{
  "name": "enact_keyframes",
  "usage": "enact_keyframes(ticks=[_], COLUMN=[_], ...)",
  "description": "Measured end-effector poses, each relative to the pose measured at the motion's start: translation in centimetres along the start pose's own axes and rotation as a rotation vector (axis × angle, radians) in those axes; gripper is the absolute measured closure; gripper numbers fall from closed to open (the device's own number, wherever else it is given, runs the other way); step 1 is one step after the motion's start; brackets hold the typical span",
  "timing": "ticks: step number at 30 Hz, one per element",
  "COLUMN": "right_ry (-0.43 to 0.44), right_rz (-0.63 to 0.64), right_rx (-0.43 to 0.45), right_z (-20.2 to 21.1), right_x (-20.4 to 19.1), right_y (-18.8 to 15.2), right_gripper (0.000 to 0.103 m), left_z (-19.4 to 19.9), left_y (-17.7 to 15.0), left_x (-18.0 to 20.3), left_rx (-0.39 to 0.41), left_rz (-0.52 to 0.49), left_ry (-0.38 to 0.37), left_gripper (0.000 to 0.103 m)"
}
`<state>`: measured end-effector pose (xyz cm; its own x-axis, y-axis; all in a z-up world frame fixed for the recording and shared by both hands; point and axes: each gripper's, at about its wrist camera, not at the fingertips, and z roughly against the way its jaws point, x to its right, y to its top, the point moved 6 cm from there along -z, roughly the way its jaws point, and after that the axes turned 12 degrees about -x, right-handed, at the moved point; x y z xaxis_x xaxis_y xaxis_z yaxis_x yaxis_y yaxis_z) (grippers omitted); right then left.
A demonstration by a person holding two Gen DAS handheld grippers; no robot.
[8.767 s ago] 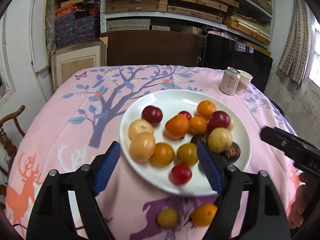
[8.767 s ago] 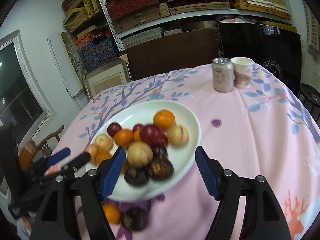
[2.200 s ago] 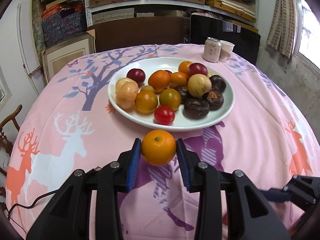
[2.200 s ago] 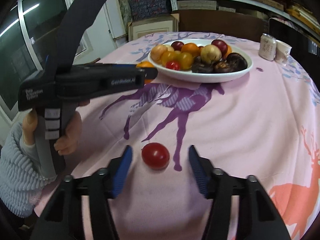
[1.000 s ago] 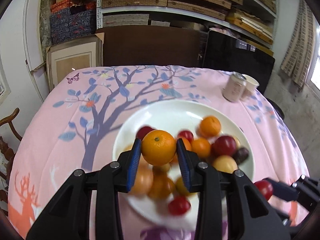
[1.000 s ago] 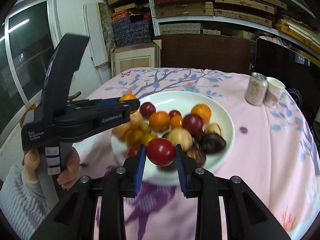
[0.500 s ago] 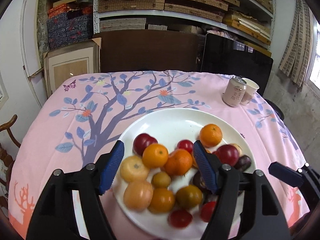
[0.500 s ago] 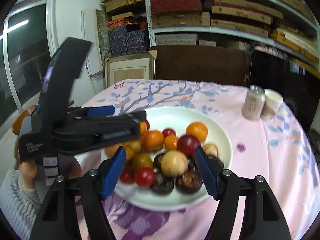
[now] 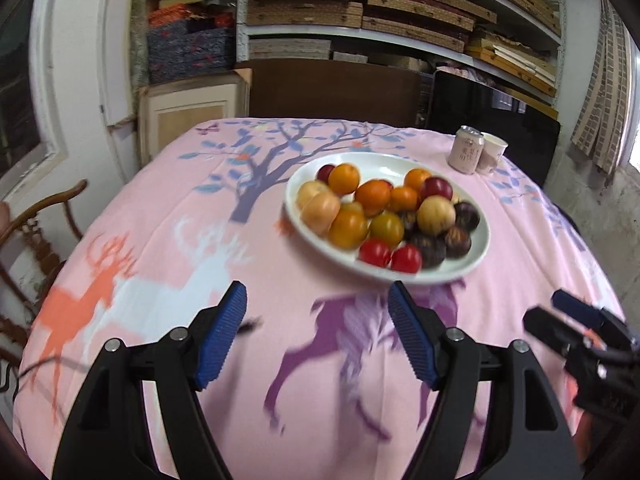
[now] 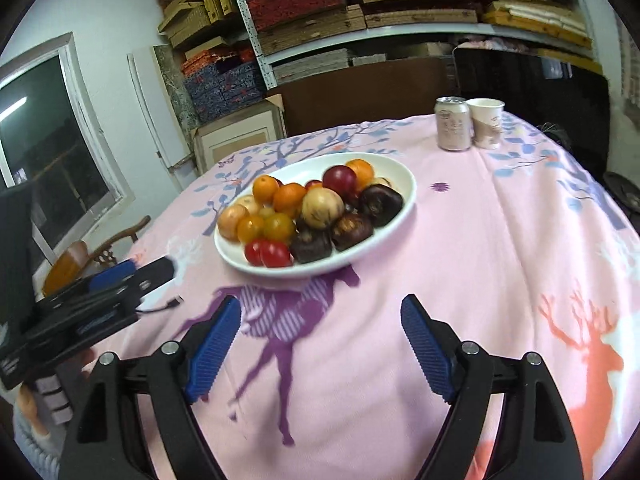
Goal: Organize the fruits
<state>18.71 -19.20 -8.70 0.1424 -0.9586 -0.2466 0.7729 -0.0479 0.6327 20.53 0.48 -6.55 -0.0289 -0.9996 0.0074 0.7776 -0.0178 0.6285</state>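
Observation:
A white plate [image 9: 478, 254] holds several fruits: oranges [image 9: 343, 178], yellow fruits, red tomatoes [image 9: 405, 259] and dark purple fruits [image 9: 457, 241]. It also shows in the right wrist view [image 10: 406, 190]. My left gripper [image 9: 318, 336] is open and empty, above the pink tablecloth short of the plate. My right gripper [image 10: 320, 344] is open and empty, also short of the plate. The right gripper shows at the right edge of the left wrist view [image 9: 576, 328]. The left gripper shows at the left of the right wrist view [image 10: 120, 280].
A drink can [image 9: 464, 155] and a paper cup [image 9: 491, 153] stand at the far right of the table, also in the right wrist view [image 10: 453, 124]. A wooden chair [image 9: 36, 220] stands left of the table. Shelves of boxes [image 9: 360, 4] fill the back wall.
Both grippers have pulled back from the plate toward the near edge of the table, still open and empty. The orange and red tomato they released lie on the plate.

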Motion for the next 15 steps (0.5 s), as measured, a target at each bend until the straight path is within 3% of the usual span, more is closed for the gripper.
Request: enact_keyframes(ticks=[3,5,10,15], right_ry=[-0.012,-0.015,-0.024,-0.050], right_rz=[0.003,-0.002,-0.005,0.029], right_rx=[0.009,0.019,0.026,0.019], right_z=[0.5,0.7,0.8,0.5], right_x=[0.1,0.3,0.5,-0.1], right_y=[-0.8,-0.8,-0.8,-1.0], right_gripper=[0.015,0.014,0.011,0.011], left_z=[1.3,1.8,2.1,1.5], left_y=[-1.4,-1.8,-1.9,-1.7], left_x=[0.1,0.3,1.4,1.9], left_rx=[0.039,0.053,0.078,0.054], left_rz=[-0.009,-0.018,-0.061,-0.072], left_ry=[0.050,0.041,0.059,0.027], left_gripper=[0.020,0.017,0.015,0.014])
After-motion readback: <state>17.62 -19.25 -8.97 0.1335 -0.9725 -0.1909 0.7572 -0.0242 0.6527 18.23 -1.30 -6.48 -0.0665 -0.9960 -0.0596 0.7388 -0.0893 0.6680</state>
